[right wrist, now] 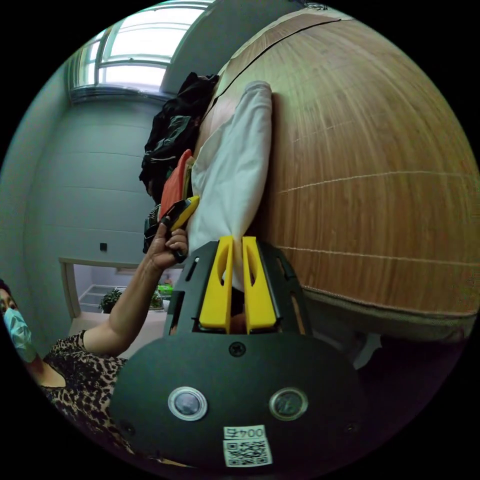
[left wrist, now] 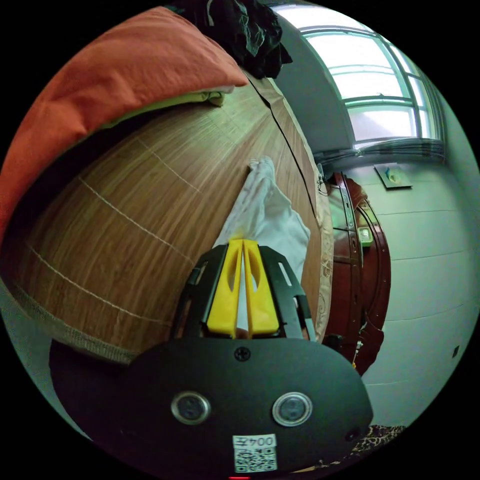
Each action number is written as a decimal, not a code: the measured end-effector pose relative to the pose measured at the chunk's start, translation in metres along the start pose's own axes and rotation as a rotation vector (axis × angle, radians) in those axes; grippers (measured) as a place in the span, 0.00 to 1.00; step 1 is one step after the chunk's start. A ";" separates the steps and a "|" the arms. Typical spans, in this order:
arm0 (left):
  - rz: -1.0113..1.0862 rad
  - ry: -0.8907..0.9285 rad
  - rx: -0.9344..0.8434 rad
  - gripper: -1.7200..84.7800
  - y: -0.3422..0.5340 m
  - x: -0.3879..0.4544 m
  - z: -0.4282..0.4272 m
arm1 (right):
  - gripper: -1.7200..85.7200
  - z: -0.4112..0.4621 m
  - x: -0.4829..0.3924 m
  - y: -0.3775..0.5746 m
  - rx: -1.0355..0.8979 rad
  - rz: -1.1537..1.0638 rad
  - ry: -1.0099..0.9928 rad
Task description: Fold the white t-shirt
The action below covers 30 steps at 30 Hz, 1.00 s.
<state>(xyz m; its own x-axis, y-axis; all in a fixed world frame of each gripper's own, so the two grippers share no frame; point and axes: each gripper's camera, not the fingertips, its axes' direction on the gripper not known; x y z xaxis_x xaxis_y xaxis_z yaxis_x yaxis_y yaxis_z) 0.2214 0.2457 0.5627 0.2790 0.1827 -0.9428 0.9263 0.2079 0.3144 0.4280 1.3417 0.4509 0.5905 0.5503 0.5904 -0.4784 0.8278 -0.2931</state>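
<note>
With both grippers pinching white t-shirt (left wrist: 265, 210), cloth hangs stretched between them over bamboo mat (left wrist: 150, 210): left gripper (left wrist: 242, 245) jaws nearly closed on hem, right gripper (right wrist: 238, 243) likewise; long axis runs away from jaws toward far sleeve.

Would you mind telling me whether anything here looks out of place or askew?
Nothing looks damaged or spilled. The white t-shirt is bunched into a narrow strip on the bamboo mat, pinched at either end by the left gripper and right gripper, so it is not lying flat. An orange pillow sits nearby.
</note>
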 end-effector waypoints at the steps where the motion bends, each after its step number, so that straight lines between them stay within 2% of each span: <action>1: 0.011 0.004 -0.009 0.02 0.010 0.009 0.007 | 0.06 -0.007 -0.002 0.007 0.005 -0.002 0.009; 5: 0.039 0.055 -0.011 0.02 0.043 0.031 0.023 | 0.07 -0.025 -0.016 0.035 0.003 -0.024 0.114; 9: 0.178 0.026 0.106 0.02 0.073 0.078 0.012 | 0.06 -0.042 -0.051 0.054 0.092 -0.088 0.328; 11: 0.307 -0.052 0.130 0.03 0.085 0.109 0.010 | 0.04 -0.036 -0.086 0.060 0.124 -0.194 0.544; 14: 0.563 -0.265 0.120 0.03 0.105 0.162 0.028 | 0.02 0.000 -0.126 0.059 0.105 -0.332 0.749; 16: 0.716 -0.428 0.073 0.03 0.122 0.194 0.055 | 0.01 0.026 -0.143 0.057 0.084 -0.384 0.805; 21: 0.930 -0.638 -0.151 0.03 0.152 0.232 0.118 | 0.01 0.097 -0.169 0.055 -0.074 -0.499 0.958; 26: 1.037 -0.732 -0.111 0.03 0.181 0.259 0.136 | 0.01 0.145 -0.191 0.067 -0.186 -0.712 1.174; 30: 1.085 -0.750 -0.144 0.03 0.188 0.277 0.144 | 0.01 0.160 -0.200 0.071 -0.232 -0.773 1.224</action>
<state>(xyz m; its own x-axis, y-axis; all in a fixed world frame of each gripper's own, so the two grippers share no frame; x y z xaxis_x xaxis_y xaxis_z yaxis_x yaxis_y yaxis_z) 0.5093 0.1968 0.3447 0.9701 -0.2415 -0.0253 0.1238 0.4022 0.9072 0.1715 1.2724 0.4326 0.8734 -0.3794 -0.3053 0.2493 0.8869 -0.3889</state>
